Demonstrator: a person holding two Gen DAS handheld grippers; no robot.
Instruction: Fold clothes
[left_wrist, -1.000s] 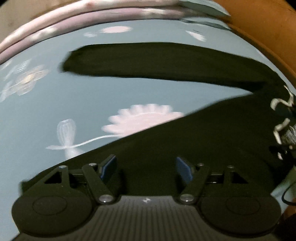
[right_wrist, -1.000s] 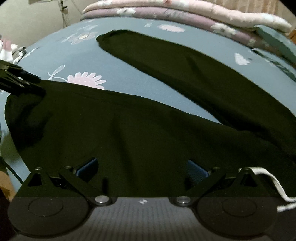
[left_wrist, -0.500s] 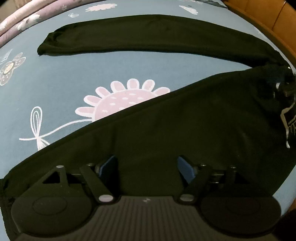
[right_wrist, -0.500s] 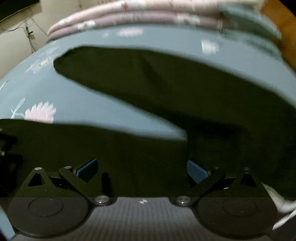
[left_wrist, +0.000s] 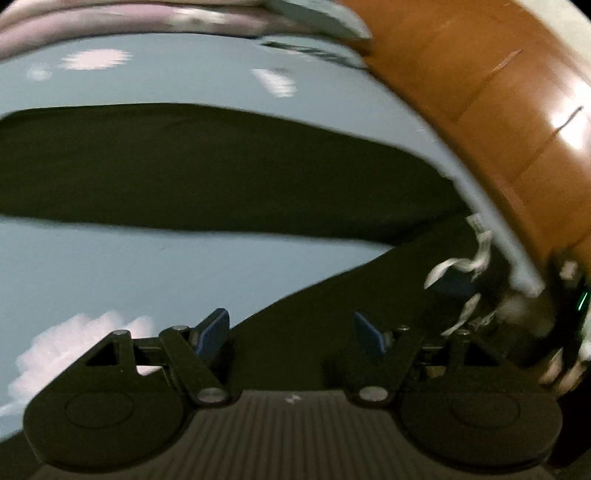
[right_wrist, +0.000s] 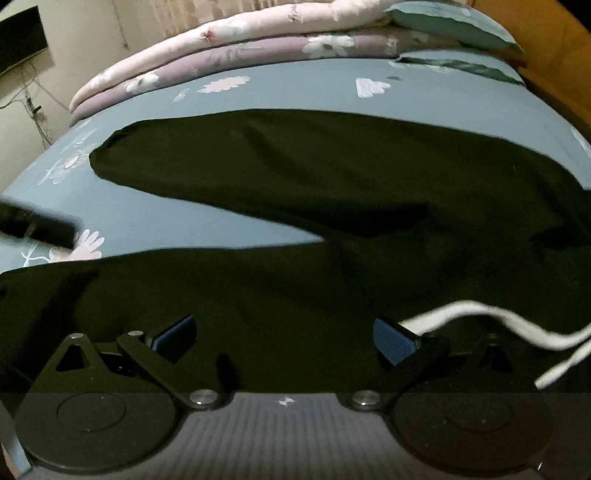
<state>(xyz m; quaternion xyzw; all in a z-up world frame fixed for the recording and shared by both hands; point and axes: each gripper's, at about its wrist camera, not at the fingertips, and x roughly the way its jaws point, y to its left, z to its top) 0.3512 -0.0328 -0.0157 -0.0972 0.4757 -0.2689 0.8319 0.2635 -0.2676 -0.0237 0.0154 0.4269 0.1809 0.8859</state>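
Black drawstring trousers (right_wrist: 332, 206) are lying spread, legs apart, across the blue floral bedsheet (right_wrist: 295, 88); we are hovering the left gripper (left_wrist: 291, 332) and right gripper (right_wrist: 284, 332), both wide open and empty, judging a waistband grasp next

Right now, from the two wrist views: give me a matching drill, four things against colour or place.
Things:
1. dark trousers
2. white drawstring cord
3. folded floral quilts
4. flat wooden board

Descriptions:
A. stacked at the far end of the bed
B. orange-brown, along the bed's right edge
C. spread flat on the blue flowered bedsheet
D. pale, lying by the waistband

Pairs: 1-C, 2-D, 3-A, 4-B
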